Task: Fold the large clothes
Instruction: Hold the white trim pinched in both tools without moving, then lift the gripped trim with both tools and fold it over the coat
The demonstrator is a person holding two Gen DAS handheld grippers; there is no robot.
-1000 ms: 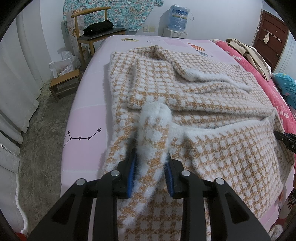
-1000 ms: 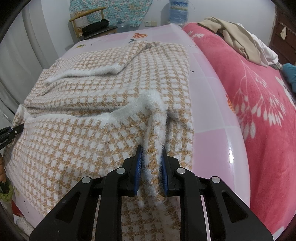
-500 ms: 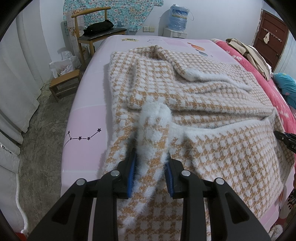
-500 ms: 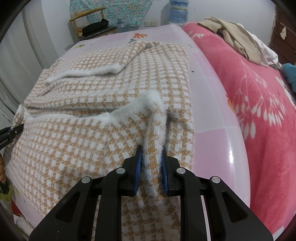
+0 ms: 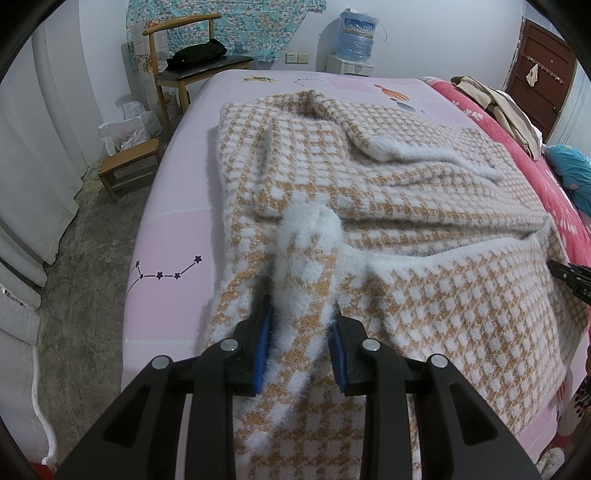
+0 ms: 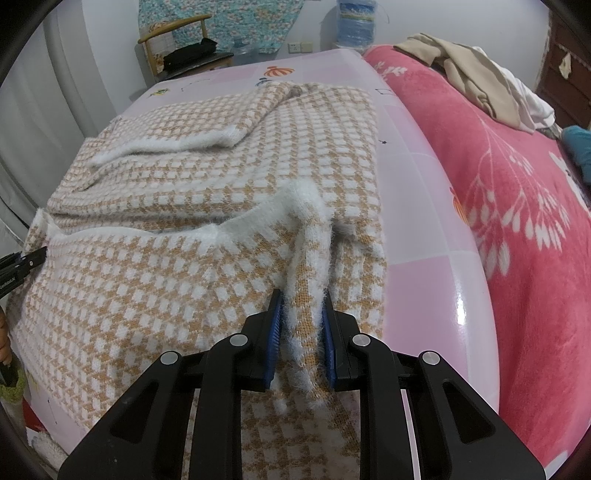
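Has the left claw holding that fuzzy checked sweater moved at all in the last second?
No. The left gripper stays clamped on the sweater, and the star drawing on the pink bed cover sits in the same spot in its view.

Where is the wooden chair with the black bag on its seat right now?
In the left wrist view, the wooden chair stands at upper left against the back wall, beyond the pink bed's far-left corner, under the floral wall cloth.
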